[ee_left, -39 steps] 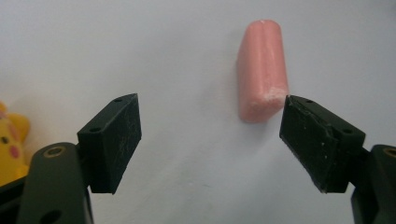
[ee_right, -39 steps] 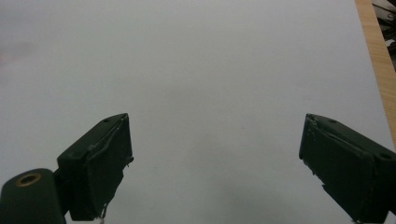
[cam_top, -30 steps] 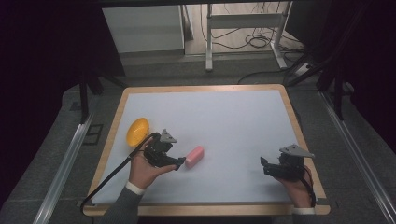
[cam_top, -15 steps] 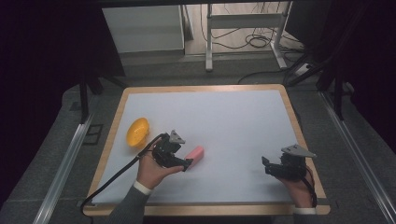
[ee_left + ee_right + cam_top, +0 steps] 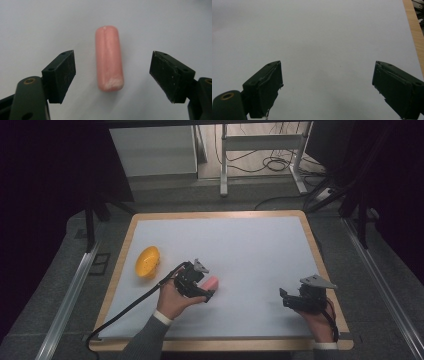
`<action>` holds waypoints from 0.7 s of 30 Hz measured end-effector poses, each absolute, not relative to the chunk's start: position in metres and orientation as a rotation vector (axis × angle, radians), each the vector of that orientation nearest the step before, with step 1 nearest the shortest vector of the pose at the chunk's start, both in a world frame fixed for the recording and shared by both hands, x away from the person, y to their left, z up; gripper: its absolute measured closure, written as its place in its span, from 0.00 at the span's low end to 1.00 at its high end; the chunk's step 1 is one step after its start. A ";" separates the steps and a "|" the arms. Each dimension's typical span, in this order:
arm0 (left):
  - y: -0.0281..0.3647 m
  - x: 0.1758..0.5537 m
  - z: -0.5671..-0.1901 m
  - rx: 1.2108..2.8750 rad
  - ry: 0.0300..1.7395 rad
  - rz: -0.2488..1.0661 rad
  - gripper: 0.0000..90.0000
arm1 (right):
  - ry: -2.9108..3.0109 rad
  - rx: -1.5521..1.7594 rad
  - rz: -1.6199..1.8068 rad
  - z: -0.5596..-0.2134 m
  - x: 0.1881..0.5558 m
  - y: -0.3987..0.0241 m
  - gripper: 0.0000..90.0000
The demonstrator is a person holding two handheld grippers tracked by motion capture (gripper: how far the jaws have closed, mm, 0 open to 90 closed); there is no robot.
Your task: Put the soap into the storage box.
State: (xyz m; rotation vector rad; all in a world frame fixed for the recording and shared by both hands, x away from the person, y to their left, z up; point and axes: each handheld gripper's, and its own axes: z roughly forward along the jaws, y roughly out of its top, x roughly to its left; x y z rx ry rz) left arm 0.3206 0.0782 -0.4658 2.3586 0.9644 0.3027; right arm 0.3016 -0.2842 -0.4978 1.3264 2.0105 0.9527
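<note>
Currently the left gripper (image 5: 204, 292) sits low over the white table mat (image 5: 240, 250), jaws spread wide on either side of the pink sausage-shaped soft cylinder (image 5: 210, 283). In the left gripper view that cylinder (image 5: 109, 57) lies lengthwise between the jaws, its near rounded end level with the pads, touching neither; bare mat shows on both flanks of it. The far end points away from the gripper.

Yellow-orange rounded plastic bowl (image 5: 147, 261) rests on the mat close to the left wooden border, well apart from the cylinder, with open surface between them.

Right gripper (image 5: 287, 299) hovers near the front right corner, jaws likewise spread, nothing between them. Its own view shows the gripper (image 5: 325, 87) over plain mat, with the light wooden table frame (image 5: 413, 32) running along the right margin.

Centre and far half of the mat lie open. Front wooden edge is close beneath both hands.
</note>
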 end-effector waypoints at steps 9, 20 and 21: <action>0.074 0.335 -0.477 2.382 1.009 0.270 0.27 | 2.011 1.328 0.947 -0.499 0.302 -0.284 0.10; 0.069 0.349 -0.496 2.405 1.060 0.193 0.41 | 2.023 1.327 0.932 -0.502 0.303 -0.283 0.10; 0.068 0.349 -0.498 2.403 1.058 0.190 0.44 | 2.022 1.327 0.933 -0.502 0.303 -0.283 0.10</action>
